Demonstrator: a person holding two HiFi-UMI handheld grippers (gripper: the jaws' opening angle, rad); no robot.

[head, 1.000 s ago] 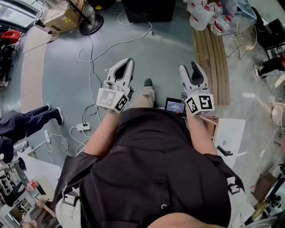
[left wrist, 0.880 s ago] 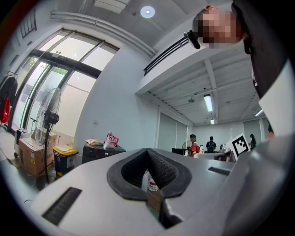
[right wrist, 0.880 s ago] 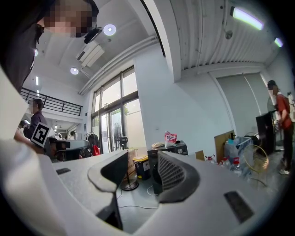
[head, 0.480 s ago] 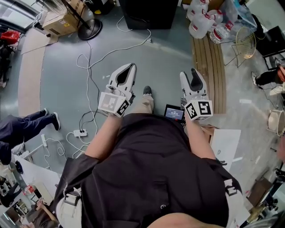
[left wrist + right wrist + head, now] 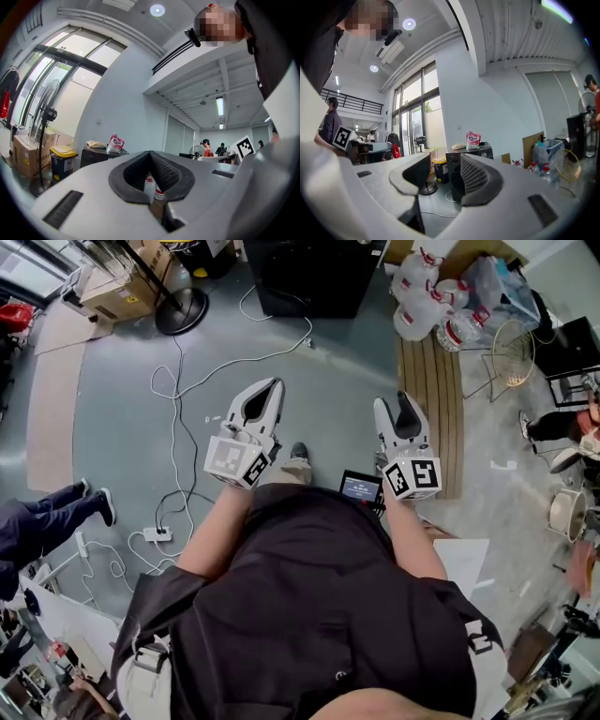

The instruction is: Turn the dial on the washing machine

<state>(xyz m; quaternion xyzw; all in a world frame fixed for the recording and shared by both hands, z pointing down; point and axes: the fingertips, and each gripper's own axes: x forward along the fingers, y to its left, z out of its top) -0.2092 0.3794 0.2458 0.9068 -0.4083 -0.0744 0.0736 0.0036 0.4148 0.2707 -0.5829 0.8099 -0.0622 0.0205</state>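
White cables (image 5: 174, 427) snake across the grey floor (image 5: 112, 437) to a power strip (image 5: 152, 534). Plastic jugs (image 5: 422, 298) cluster at what appears to be a wooden pallet (image 5: 429, 381), with a cardboard box (image 5: 112, 292) well apart.

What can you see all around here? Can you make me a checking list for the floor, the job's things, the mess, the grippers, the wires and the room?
Surface: grey floor; no table in view.
Job's things: nothing seen for sure; a black cabinet stands ahead.
Clutter: water jugs, cardboard boxes, wire basket, wooden planks.
Grippers: left gripper jaws together, empty; right gripper jaws apart, empty.
Cables: white cable loops over the floor near a power strip.
Surroundings: another person's legs at the left; tall windows.
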